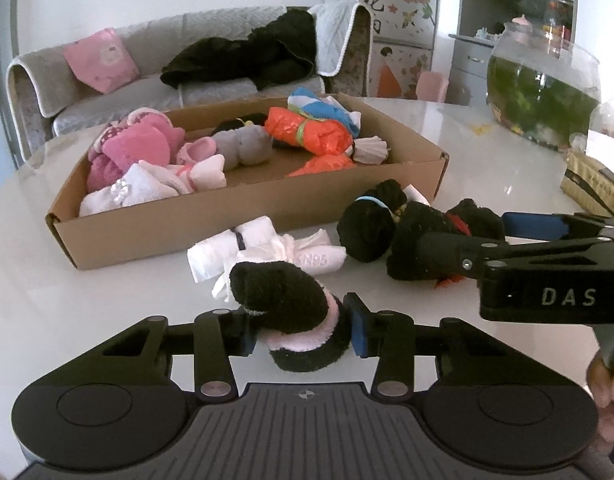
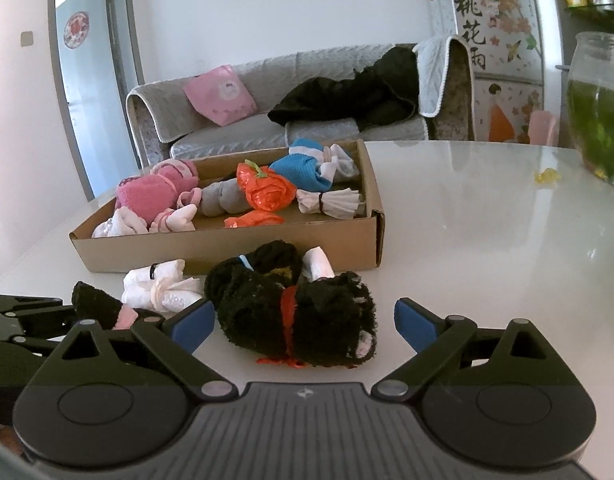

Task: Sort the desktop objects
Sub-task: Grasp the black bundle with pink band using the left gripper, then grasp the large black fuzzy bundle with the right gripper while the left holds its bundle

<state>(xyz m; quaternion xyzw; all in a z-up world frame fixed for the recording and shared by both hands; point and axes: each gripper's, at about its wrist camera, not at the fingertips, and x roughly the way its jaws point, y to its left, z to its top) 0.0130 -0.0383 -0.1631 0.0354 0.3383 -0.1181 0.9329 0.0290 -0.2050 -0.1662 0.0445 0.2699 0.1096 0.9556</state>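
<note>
Two tongs | left (image 1: 303,332) grips sock (image 1: 291,304) | box (image 1: 227,216) wall ahead

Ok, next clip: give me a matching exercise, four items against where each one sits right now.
Items:
1. black and pink sock roll
2. orange bundle
3. black fuzzy roll with red band
4. fish bowl

Places:
A. inside the cardboard box
B. far right part of the table
C. pinched by the left gripper
D. between the open right gripper pads

Pairs: 1-C, 2-A, 3-D, 4-B
</note>
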